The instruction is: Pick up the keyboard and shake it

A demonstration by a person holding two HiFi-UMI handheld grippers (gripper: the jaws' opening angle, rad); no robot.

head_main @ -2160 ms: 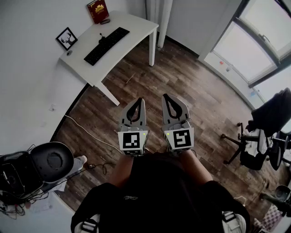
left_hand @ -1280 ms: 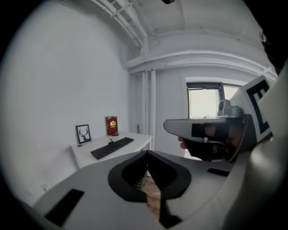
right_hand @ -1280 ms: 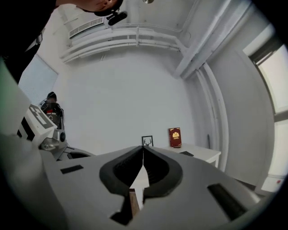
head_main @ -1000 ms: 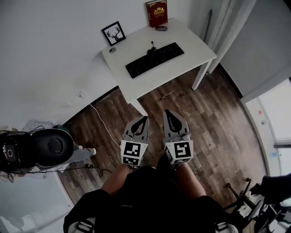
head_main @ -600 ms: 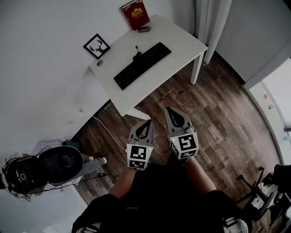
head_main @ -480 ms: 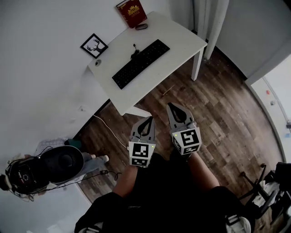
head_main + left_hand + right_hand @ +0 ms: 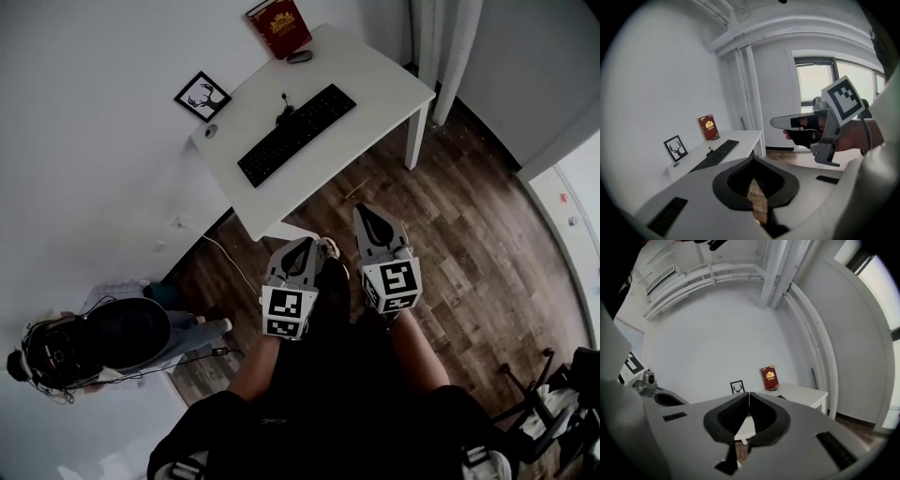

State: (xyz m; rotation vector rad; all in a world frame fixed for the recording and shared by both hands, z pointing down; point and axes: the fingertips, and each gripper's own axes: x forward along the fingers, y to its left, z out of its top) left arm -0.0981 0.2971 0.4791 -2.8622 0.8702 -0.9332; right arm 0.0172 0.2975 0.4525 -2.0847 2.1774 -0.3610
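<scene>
You've walked closer: keyboard (image 7: 296, 135) still lies on the table (image 7: 375, 75), upper centre of frame, well apart from you. Left gripper (image 7: 305, 244) and right gripper (image 7: 365, 210) jaws closed, empty. Open them before reaching.

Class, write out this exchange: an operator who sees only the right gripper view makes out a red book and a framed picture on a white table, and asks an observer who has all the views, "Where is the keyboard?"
Observer: In the head view the keyboard lies slantwise across the middle of the table, apart from the book.
Operator: Anything close to it?
Observer: A small dark thing sits right beside its far long edge. I cannot tell what it is.
Operator: Is the left gripper free?
Observer: Yes. The left gripper view shows the left gripper shut, with nothing between its jaws.
</scene>
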